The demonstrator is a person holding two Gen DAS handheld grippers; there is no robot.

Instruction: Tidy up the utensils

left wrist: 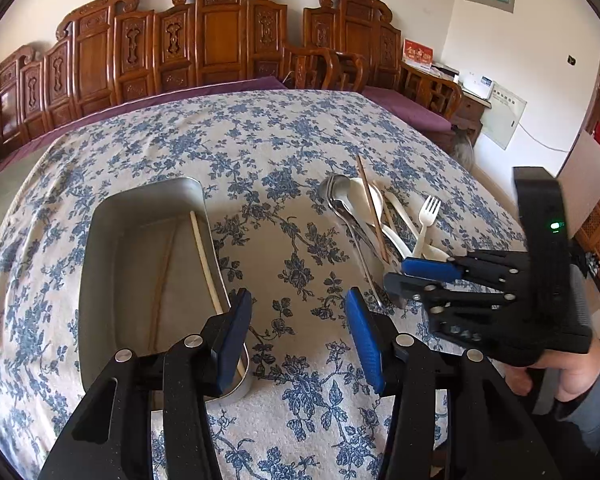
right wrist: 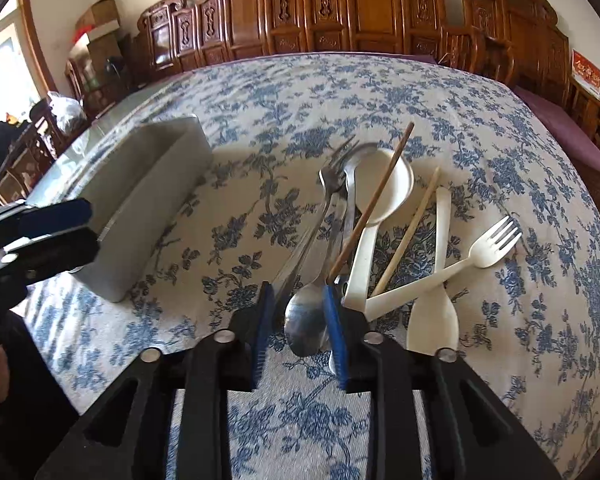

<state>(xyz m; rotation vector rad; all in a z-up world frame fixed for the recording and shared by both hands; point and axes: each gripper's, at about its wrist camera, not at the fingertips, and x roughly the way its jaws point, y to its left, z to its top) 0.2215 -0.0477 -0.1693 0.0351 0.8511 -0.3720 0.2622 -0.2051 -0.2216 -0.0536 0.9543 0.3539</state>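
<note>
A heap of utensils lies on a blue-flowered tablecloth (left wrist: 260,148), at about two o'clock from the left gripper (left wrist: 298,334) in its own view. In the right wrist view the heap holds a metal spoon (right wrist: 306,326), bowl toward the camera, a metal fork (right wrist: 332,178), a white ladle-shaped spoon (right wrist: 382,186), a dark chopstick (right wrist: 374,202) lying across that spoon, a pale chopstick (right wrist: 410,236), a white fork (right wrist: 490,248) at three o'clock, and a white spatula (right wrist: 434,314). The right gripper (right wrist: 302,330) stands low over the metal spoon, jaws parted on either side of its bowl; the blue pads (right wrist: 264,328) do not press on it. At nine o'clock from the heap sits a metal tray (left wrist: 100,240), with one pale chopstick (left wrist: 208,260) lying along its inner right wall. The left gripper hangs over the tray's near right corner, jaws spread, nothing between them. A hand (left wrist: 560,376) holds the right gripper's handle. Carved wooden chairs (left wrist: 220,36) line the far wall.
</note>
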